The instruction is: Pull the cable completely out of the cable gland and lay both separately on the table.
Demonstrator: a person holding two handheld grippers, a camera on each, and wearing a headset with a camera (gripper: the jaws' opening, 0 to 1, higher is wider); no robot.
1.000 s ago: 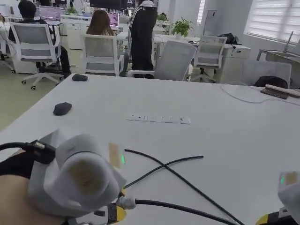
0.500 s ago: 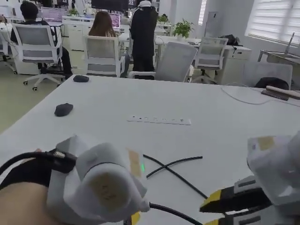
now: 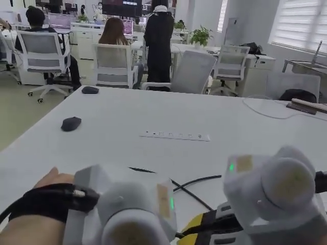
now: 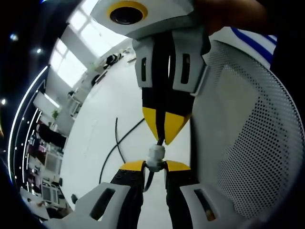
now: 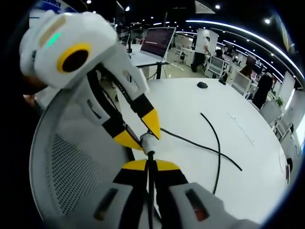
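Note:
The white cable gland (image 4: 155, 156) sits between my left gripper's (image 4: 155, 165) yellow-tipped jaws, which are shut on it. Straight opposite, my right gripper (image 4: 165, 130) is shut on the black cable just where it leaves the gland. In the right gripper view the cable (image 5: 150, 186) runs down between my right gripper's (image 5: 147, 165) shut jaws, and the gland (image 5: 147, 141) stands just beyond them, held by the left gripper (image 5: 141, 133). The cable's loose length (image 3: 200, 179) lies crossed over itself on the white table (image 3: 153, 109). Both grippers hang low at the near edge, the right one's yellow tips (image 3: 191, 227) pointing left.
A white power strip (image 3: 175, 136) lies mid-table, a dark mouse (image 3: 71, 123) at the left and another (image 3: 90, 90) farther back. A white mesh chair back (image 4: 238, 143) is close under the grippers. Office chairs and people are beyond the far edge.
The right gripper has come in from the lower right and closed on the cable by the gland. The left gripper has shifted right toward it, holding the gland.

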